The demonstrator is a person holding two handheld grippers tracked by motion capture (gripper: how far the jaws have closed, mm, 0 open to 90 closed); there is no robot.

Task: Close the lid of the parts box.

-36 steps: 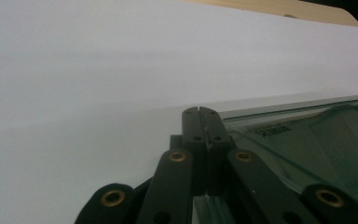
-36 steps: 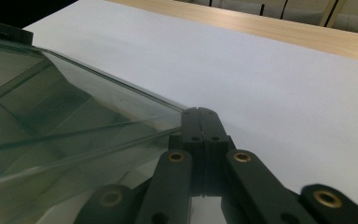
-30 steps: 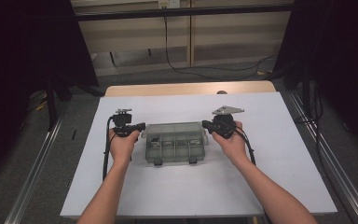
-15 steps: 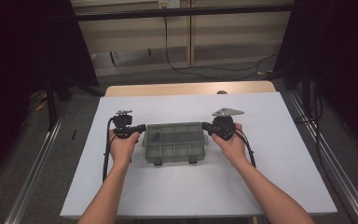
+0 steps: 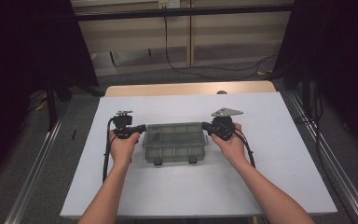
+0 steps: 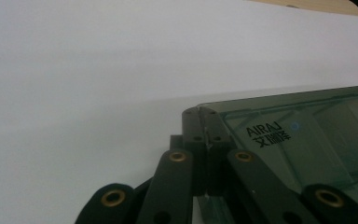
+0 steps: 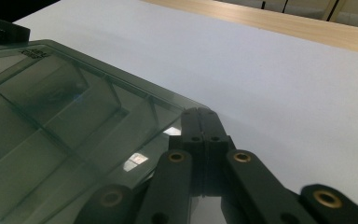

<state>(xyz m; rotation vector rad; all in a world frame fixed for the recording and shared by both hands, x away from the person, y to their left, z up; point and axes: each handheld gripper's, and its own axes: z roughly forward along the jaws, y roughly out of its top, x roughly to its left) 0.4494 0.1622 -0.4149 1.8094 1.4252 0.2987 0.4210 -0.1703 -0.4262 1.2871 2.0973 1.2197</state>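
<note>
Smoky translucent plastic organizer box [image 5: 175, 142] lies closed mid-table on the white sheet [image 5: 270, 172]. Your left gripper [image 6: 208, 125] and right gripper [image 7: 204, 122], jaws pressed together, touch its ends; opening seems not yet begun.

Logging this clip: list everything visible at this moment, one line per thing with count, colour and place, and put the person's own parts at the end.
Compartment box: 1, smoky translucent grey-green, lid closed, two latches on its near edge, centre of the white table top, between the two grippers.
Small dark item inside the box: 1, in a far-left compartment; too blurred to identify.
Table top: 1, white, with a bare wooden strip along its far edge.
Cables on the floor: dark, beyond the table.
Left gripper: 1, black, jaws together at the box's left end.
Right gripper: 1, black with a grey plate on top, jaws together at the box's right end.
Hands and forearms: 2, entering from the bottom, one holding each gripper.
</note>
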